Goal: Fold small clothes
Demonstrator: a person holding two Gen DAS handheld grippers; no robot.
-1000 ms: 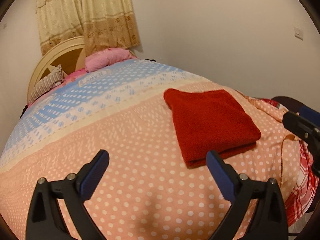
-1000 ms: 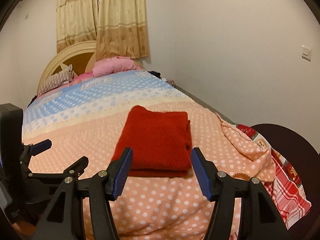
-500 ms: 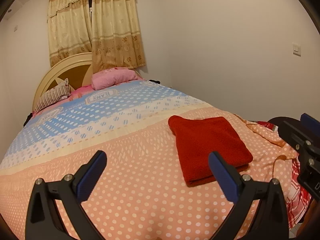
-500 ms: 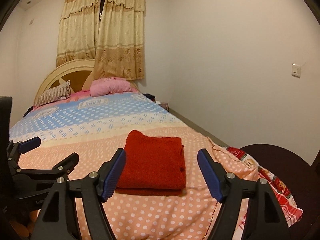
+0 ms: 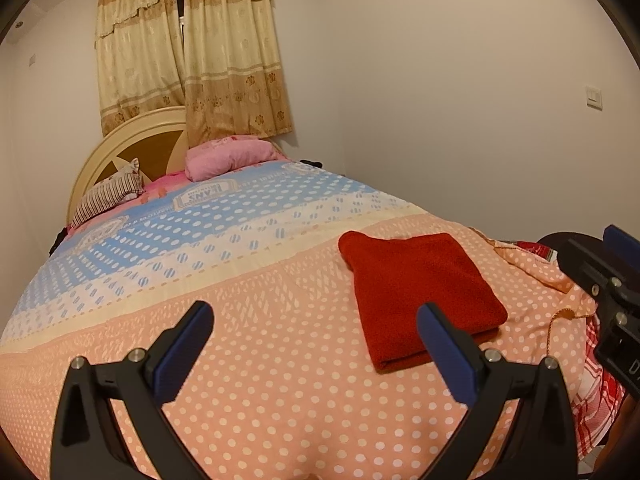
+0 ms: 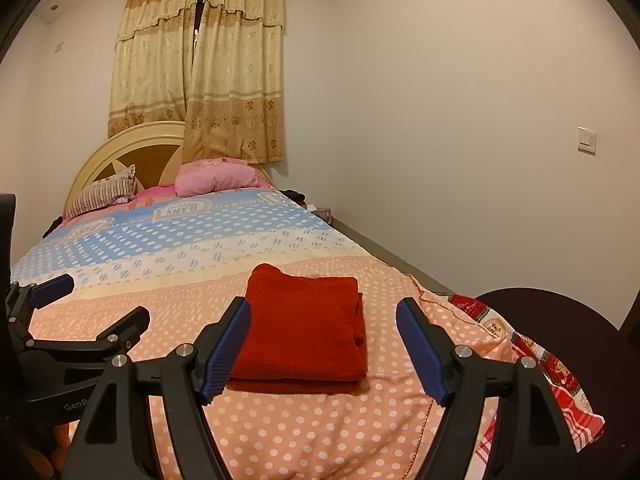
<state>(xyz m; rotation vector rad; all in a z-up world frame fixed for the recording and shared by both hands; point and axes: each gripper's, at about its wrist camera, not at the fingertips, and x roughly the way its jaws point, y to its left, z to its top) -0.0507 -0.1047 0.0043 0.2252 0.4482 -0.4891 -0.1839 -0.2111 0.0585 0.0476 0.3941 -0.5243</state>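
A red cloth [image 5: 420, 280] lies folded into a neat rectangle on the polka-dot bedspread [image 5: 260, 340], near the bed's right side. It also shows in the right wrist view [image 6: 304, 328]. My left gripper [image 5: 316, 328] is open and empty, above the bed to the left of the cloth. My right gripper [image 6: 324, 336] is open and empty, held in front of the cloth's near edge and not touching it. The left gripper also shows at the left of the right wrist view [image 6: 96, 304].
A pink pillow [image 5: 230, 158] and a striped pillow [image 5: 108, 194] lie by the round headboard [image 5: 132, 148]. Curtains [image 6: 200, 72] hang behind. A wall runs along the right. A dark round stool [image 6: 540, 320] and a red checked cloth [image 6: 552, 376] are at the bed's right corner.
Both grippers have drawn back and tilted up from the folded cloth, so more of the room shows. The cloth has not moved. Both stay open.
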